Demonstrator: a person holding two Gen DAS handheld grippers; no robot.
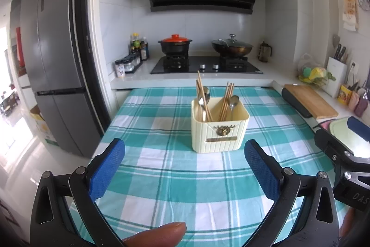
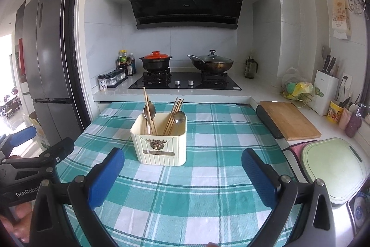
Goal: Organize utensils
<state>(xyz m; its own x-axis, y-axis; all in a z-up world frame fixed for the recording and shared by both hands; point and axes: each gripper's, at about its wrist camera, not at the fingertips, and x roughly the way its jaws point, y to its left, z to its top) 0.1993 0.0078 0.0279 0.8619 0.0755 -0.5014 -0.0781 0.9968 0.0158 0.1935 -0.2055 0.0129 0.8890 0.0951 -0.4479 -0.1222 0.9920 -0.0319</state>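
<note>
Left tongs [image 1: 185,152] and right tongs [image 2: 182,162] gape apart, empty, before cream utensil holder [image 1: 219,129].

A red-lidded pot [image 2: 155,61] and a lidded wok [image 2: 211,61] sit on the stove [image 2: 185,82].

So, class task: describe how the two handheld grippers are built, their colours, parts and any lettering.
Both grippers, left and right, have black frames with cut-out triangular arms, silver pivot bolts and two fingers padded in textured blue. Seen from the right wrist view, the left one's body reads "GenRobot" in white; the right one's body shows "DAS" in the left wrist view. No cables or sleeves show.
</note>
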